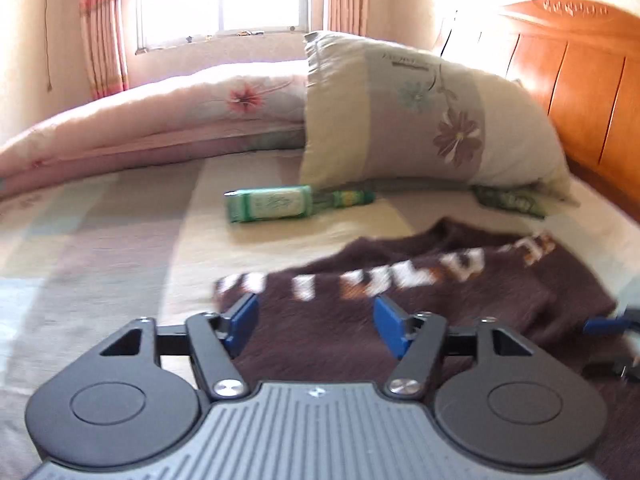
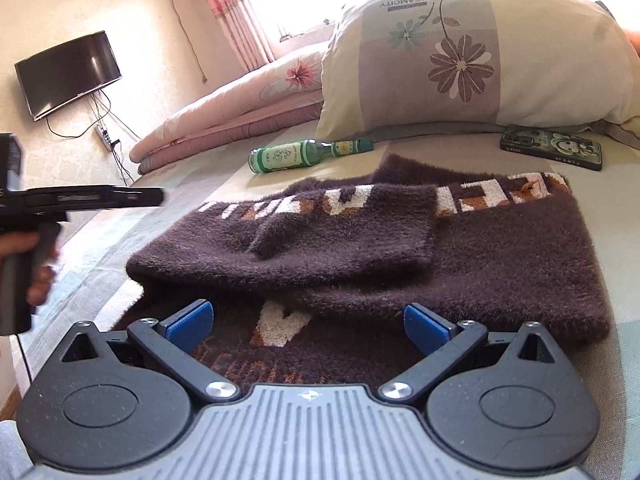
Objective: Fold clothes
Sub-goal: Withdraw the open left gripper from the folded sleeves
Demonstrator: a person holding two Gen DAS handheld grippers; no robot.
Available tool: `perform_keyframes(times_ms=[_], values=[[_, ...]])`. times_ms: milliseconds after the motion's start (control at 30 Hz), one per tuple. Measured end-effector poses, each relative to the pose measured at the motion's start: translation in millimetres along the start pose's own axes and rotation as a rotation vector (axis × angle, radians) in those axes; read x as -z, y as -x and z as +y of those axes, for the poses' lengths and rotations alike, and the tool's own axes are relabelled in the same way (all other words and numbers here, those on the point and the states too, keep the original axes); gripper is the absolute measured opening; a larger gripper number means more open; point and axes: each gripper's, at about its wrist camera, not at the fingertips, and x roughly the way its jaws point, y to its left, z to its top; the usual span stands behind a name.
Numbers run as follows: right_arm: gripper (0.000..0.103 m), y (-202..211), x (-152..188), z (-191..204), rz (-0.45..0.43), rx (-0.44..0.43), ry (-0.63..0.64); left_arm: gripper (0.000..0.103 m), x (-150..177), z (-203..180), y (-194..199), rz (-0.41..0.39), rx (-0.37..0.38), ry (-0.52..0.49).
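Sweater (image 2: 360, 248) is lying partly folded on the bed (image 1: 100, 220), near the pillow (image 2: 480, 60), with a bottle (image 2: 304, 154) and a phone (image 2: 552, 148) lying just beyond it. You are holding your left gripper (image 1: 316, 320) over its near-left edge, jaws parted and gripping nothing. Your right gripper (image 2: 308, 326) is hovering released over the near hem, pads clear of the cloth.

Sweater (image 2: 400, 240) on bed (image 2: 624, 208); bottle (image 2: 292, 156) behind it, pillow (image 2: 480, 60) behind bottle.
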Motion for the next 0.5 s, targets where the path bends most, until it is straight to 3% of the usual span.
perform_keyframes(times_ms=[200, 400, 500], values=[[0.103, -4.6, 2.6, 2.1, 0.016, 0.001, 0.011, 0.068, 53.9, 3.2, -11.6, 0.133, 0.007, -0.053], [0.103, -13.8, 7.7, 9.2, 0.049, 0.005, 0.037, 0.067, 55.1, 22.3, -36.5, 0.076, -0.040, 0.105], [0.103, -14.5, 9.2, 11.5, 0.056, 0.005, 0.052, 0.071, 62.0, 37.6, -50.7, 0.133, -0.101, 0.117]])
